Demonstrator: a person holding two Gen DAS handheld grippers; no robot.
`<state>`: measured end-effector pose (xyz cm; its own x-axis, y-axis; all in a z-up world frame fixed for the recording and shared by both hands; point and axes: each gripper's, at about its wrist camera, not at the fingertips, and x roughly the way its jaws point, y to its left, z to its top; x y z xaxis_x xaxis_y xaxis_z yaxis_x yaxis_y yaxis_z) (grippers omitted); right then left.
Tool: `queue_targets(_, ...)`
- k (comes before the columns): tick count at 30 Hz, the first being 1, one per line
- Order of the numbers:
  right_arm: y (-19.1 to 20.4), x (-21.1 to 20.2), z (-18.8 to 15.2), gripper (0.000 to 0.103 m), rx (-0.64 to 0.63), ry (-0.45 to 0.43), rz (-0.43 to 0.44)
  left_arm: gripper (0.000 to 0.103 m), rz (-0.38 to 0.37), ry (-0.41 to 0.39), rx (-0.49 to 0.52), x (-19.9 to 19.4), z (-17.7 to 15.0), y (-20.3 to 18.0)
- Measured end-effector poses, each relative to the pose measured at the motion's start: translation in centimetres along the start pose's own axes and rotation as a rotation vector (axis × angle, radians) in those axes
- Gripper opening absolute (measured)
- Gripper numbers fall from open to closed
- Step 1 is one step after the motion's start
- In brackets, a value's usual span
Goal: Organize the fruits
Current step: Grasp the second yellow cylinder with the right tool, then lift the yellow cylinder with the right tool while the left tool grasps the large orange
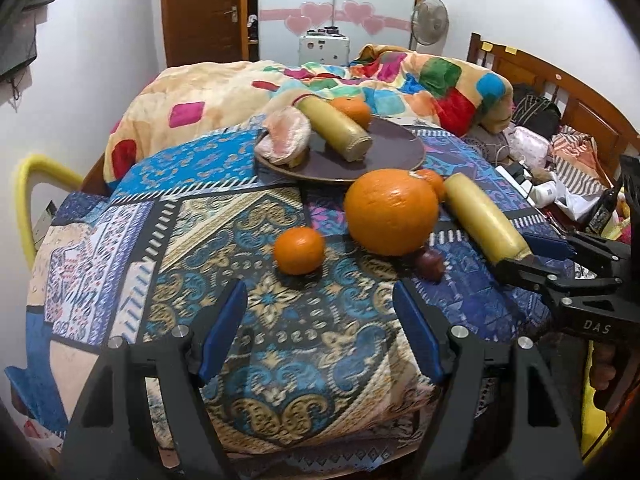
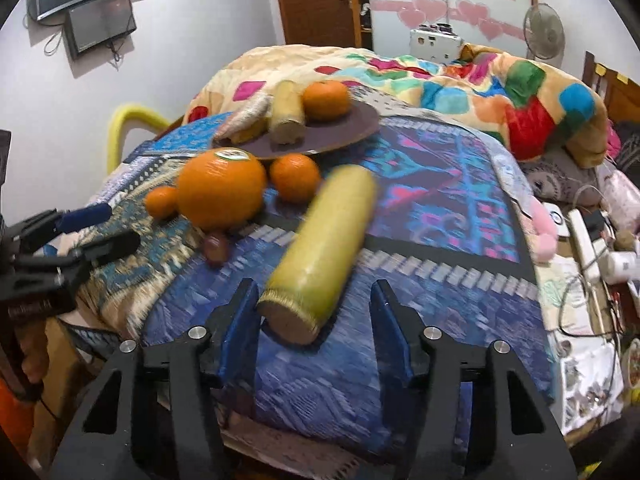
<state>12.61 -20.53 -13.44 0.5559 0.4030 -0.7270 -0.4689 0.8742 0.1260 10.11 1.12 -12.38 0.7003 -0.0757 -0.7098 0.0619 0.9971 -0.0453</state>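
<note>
A dark round plate [image 1: 392, 148] [image 2: 360, 122] sits on the patterned cloth and holds a yellow cylinder fruit [image 1: 334, 128] [image 2: 286, 114], a small orange [image 1: 352, 110] [image 2: 325, 100] and a pinkish plush piece [image 1: 284, 136]. In front lie a big orange [image 1: 390, 212] [image 2: 222, 190], two small oranges [image 1: 298, 250] [image 2: 295, 178], a small dark red fruit [image 1: 430, 266] [image 2: 216, 246] and a second yellow cylinder [image 1: 486, 220] [image 2: 324, 248]. My right gripper [image 2: 314, 324] [image 1: 532, 252] is open, its pads on either side of that cylinder's near end. My left gripper [image 1: 320, 328] [image 2: 108, 226] is open and empty, just short of the nearest small orange.
The patterned cloth [image 1: 280, 320] covers a small table beside a bed with a colourful blanket [image 1: 400, 80]. A yellow chair back [image 1: 28, 200] stands at the left. Clutter, cables and a power strip [image 2: 588, 236] lie to the right. A fan [image 1: 430, 20] stands behind.
</note>
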Motion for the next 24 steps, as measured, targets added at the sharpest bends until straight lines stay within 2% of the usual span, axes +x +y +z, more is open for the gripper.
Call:
queue_targets(6,-2.4,-1.1,0.2,0.054,0.051,0.002,0.001,0.075,-0.029,-0.003,0.020,0.8,1.3,-1.5)
queue_targets(9,-2.2,-1.2,0.9,0.054,0.040,-0.017,-0.006,0.080,-0.036,-0.013,0.031,1.0,2.1,-2.0)
queue_targets(22,-2.4,2.4,3.6,0.054,-0.009,0.007,0.018,0.082,-0.073,0.016,0.054,4.5,4.5,-3.2)
queue_targets(24,-2.6,2.7,3.7,0.051,-0.009,0.013,0.034,0.082,-0.081,0.022,0.054,5.0,4.7,-3.3)
